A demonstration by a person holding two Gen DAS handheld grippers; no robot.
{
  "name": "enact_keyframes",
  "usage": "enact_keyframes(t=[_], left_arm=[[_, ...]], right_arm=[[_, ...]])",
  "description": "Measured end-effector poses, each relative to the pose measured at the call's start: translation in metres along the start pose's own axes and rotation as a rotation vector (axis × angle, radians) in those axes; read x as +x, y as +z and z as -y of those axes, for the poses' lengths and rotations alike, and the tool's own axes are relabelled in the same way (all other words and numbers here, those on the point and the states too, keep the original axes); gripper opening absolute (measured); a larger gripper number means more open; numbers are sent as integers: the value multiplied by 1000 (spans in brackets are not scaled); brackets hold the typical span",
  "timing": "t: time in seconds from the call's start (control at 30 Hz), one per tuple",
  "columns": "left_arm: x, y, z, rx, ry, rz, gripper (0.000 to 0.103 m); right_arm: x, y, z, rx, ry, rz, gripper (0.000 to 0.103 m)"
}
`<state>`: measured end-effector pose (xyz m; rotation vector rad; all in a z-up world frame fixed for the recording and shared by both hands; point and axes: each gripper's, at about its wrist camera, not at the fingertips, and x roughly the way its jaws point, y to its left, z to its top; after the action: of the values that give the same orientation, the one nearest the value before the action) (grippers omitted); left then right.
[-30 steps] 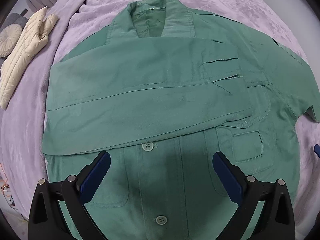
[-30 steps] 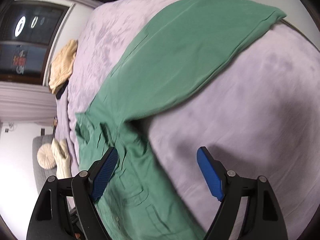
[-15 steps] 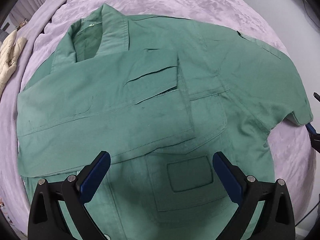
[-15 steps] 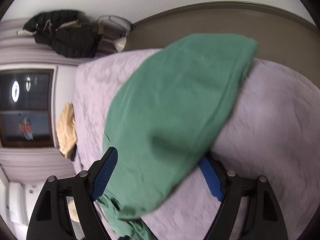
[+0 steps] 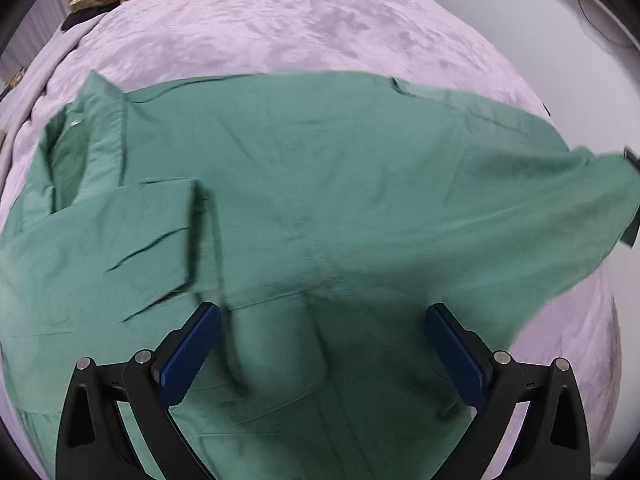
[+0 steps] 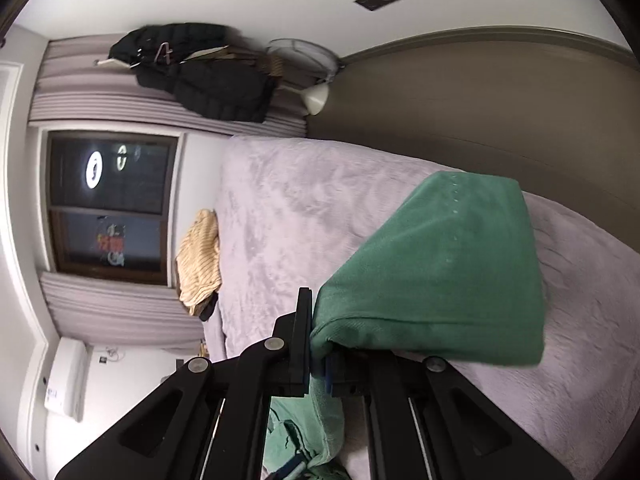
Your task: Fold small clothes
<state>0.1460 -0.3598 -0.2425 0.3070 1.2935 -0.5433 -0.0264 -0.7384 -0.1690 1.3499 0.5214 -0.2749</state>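
I am on the second sleeve fold: my right gripper has just snapped closed and now pinches the cuff edge of the green cotton button-up shirt, which lies spread across the lilac plush bedspread at frame centre. My left gripper hangs wide apart over the shirt front at lower centre, holding nothing. Next, I judge, the sleeve must sweep across toward the already folded sleeve at left; bare bedspread beyond the collar leaves room, though the bed edge lies close at right.
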Motion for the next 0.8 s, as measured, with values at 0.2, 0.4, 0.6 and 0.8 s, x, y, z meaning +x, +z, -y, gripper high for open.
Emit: enact_keyframes(t=[0.2, 0.4, 0.6, 0.8], left_arm=[[20, 4, 8, 78, 32, 16, 102], [-7, 2, -68, -51, 26, 60, 102], [-27, -8, -154, -160, 85, 88, 102], [-49, -47, -223, -347, 225, 70, 102]], right_arm=[[14, -6, -26, -30, 70, -34, 5], [25, -29, -88, -194, 126, -99, 5], [73, -112, -185, -500, 174, -255, 5], [171, -291, -241, -953, 49, -552, 5]])
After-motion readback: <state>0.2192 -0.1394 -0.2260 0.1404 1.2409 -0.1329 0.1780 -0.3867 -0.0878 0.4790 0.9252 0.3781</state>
